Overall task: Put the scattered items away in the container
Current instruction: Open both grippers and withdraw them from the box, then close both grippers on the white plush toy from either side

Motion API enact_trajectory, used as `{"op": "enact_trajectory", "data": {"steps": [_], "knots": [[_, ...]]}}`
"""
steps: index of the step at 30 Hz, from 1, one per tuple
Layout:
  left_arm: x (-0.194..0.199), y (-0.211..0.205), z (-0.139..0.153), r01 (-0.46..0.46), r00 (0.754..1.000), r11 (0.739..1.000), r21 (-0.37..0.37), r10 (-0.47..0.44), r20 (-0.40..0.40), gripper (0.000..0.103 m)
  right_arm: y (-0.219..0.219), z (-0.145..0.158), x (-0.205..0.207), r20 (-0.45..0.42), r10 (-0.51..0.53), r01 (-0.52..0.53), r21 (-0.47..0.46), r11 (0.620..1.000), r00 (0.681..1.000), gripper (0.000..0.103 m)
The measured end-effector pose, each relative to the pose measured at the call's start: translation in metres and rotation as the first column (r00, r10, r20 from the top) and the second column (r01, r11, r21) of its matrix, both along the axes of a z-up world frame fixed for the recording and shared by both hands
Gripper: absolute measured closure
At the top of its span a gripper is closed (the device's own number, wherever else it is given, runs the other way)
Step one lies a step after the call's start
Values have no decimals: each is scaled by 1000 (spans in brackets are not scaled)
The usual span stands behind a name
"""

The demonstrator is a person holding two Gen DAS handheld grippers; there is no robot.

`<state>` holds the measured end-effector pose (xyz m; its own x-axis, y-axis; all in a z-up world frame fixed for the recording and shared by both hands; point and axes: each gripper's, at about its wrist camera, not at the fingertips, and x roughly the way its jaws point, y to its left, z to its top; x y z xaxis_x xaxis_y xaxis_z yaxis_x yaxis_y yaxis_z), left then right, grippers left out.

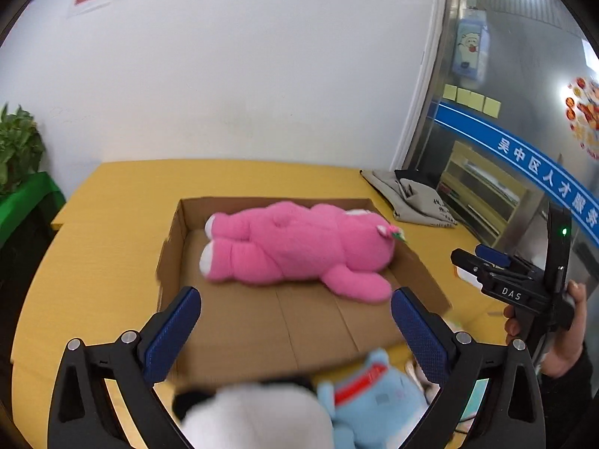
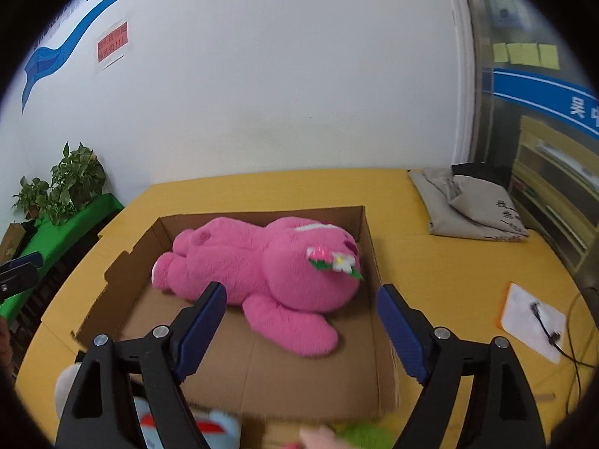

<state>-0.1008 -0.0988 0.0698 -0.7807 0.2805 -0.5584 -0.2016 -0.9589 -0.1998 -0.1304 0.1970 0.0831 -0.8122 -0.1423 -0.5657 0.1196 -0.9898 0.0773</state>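
Observation:
A pink plush bear (image 1: pixel 295 247) (image 2: pixel 269 273) lies on its side inside a shallow open cardboard box (image 1: pixel 262 329) (image 2: pixel 299 374) on a yellow table. My left gripper (image 1: pixel 295 310) is open and empty over the box's near part. My right gripper (image 2: pixel 301 307) is open and empty above the box, close to the bear's arm; it also shows in the left wrist view (image 1: pixel 468 258). A white plush (image 1: pixel 254 415) and a light blue plush (image 1: pixel 374 396) (image 2: pixel 221 426) lie outside the box's near edge, below the grippers.
A folded grey cloth bag (image 1: pixel 415 194) (image 2: pixel 468 205) lies at the table's far right. A white paper with a black cable (image 2: pixel 531 321) lies right of the box. Potted plants on a green stand (image 1: pixel 18 157) (image 2: pixel 63 191) are at the left. A white wall is behind.

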Motion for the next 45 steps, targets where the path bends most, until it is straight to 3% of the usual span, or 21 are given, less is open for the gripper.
{"op": "enact_trajectory", "data": {"steps": [6, 13, 21, 45], "knots": [[67, 15, -12, -18, 1000, 1000, 19, 18, -6, 0, -10, 2, 70, 11, 1, -1, -1, 1000, 1000, 20], [99, 30, -15, -24, 1000, 1000, -2, 24, -18, 0, -27, 6, 113, -18, 27, -26, 62, 998, 999, 20], [104, 39, -24, -39, 999, 999, -10, 38, -25, 0, -34, 7, 120, -31, 18, -16, 59, 998, 999, 20], [93, 29, -44, -60, 998, 998, 0, 60, 29, 0, -37, -19, 109, 41, -3, -1, 95, 996, 999, 20]]}}
